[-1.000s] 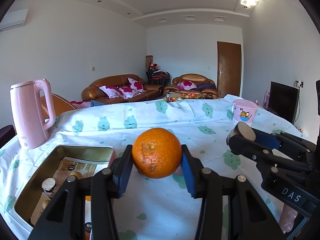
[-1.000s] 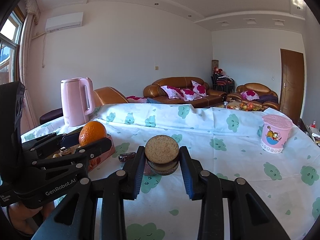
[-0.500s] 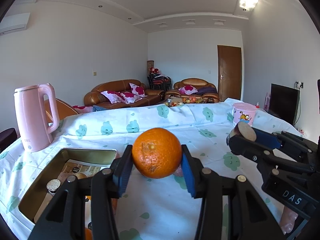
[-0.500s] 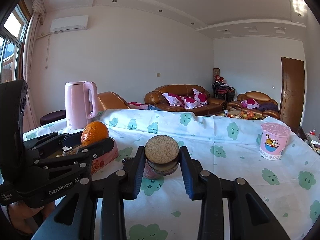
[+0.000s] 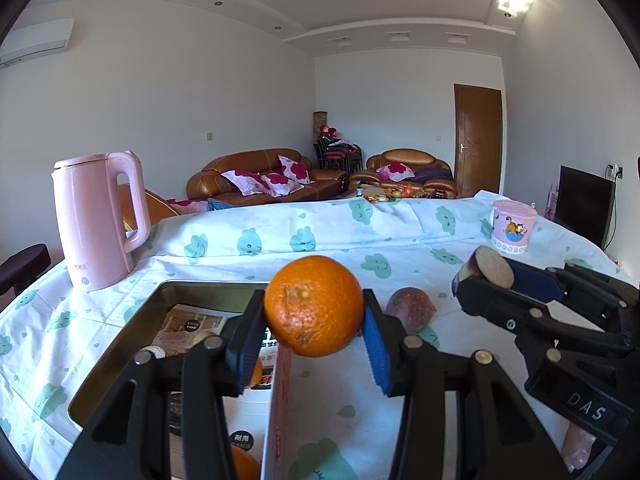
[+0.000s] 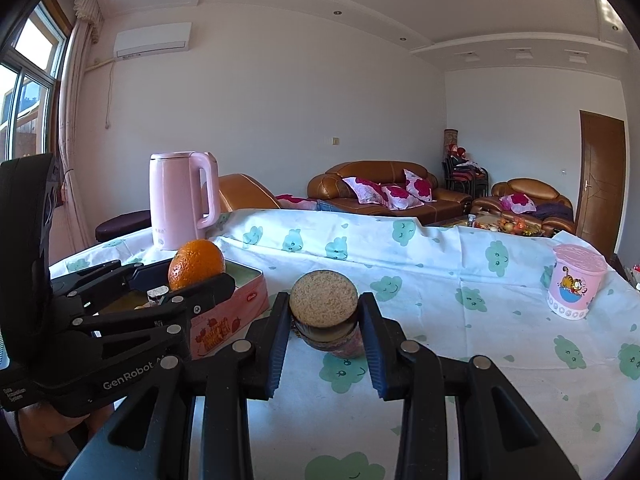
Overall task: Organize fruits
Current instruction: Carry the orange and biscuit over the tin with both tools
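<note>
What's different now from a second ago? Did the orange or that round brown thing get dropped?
No drop. Both grippers slid sideways toward the tin box, so the orange now hangs over its right edge. A dark fruit on the cloth came into view behind it. The left gripper still clamps the orange; the right gripper still clamps the cut brown fruit.

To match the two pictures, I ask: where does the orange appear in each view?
Left wrist view: the orange is at centre, clamped in the left gripper.
Right wrist view: the orange is at left, above the tin.
Shared landmark: the pink kettle.
</note>
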The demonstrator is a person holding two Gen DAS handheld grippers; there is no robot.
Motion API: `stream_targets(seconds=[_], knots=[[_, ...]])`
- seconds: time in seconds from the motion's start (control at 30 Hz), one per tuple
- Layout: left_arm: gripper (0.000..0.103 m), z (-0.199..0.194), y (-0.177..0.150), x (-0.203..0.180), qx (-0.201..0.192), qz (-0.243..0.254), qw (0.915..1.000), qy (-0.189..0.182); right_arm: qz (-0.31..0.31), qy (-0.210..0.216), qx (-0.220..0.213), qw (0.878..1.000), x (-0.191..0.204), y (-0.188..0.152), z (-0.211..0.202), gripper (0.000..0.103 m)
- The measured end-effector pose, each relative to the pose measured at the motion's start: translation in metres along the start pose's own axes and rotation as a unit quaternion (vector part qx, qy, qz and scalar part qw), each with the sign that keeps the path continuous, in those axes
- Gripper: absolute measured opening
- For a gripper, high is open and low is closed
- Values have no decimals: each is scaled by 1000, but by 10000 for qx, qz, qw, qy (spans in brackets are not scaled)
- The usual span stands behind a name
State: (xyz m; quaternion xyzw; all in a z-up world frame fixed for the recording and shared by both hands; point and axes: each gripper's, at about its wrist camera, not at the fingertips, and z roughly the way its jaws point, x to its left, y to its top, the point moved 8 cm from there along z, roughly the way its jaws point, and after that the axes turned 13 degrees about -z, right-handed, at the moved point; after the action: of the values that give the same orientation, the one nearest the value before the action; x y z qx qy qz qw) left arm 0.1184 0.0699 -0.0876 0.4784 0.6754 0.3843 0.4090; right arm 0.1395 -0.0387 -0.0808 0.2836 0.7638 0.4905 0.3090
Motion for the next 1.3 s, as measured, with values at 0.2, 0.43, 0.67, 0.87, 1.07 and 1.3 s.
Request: stream_targets(seconds=[0.2,0.43,0.67,0.87,1.07,1.3], knots=[[48,3,3,32,75,-193,9996,207,-159,199,10,9997,24,11,13,36],[48,1,7,64,122,-367,9986,370,-202,467,22,9987,46,20,28,36],[48,-1,12,93,188,-517,9972,509,-299,720,49,9969,69,28,39,36],[48,4,16,117,506,-843,9947,302,-354,954,78,9948,87,33,49,36],[48,9,17,130,590,-873,9934,460,-467,1122,118,9925,104,36,58,36],[48,15,12,125,704,-775,9936,419,-580,1274,280,9898,122,30,66,36]])
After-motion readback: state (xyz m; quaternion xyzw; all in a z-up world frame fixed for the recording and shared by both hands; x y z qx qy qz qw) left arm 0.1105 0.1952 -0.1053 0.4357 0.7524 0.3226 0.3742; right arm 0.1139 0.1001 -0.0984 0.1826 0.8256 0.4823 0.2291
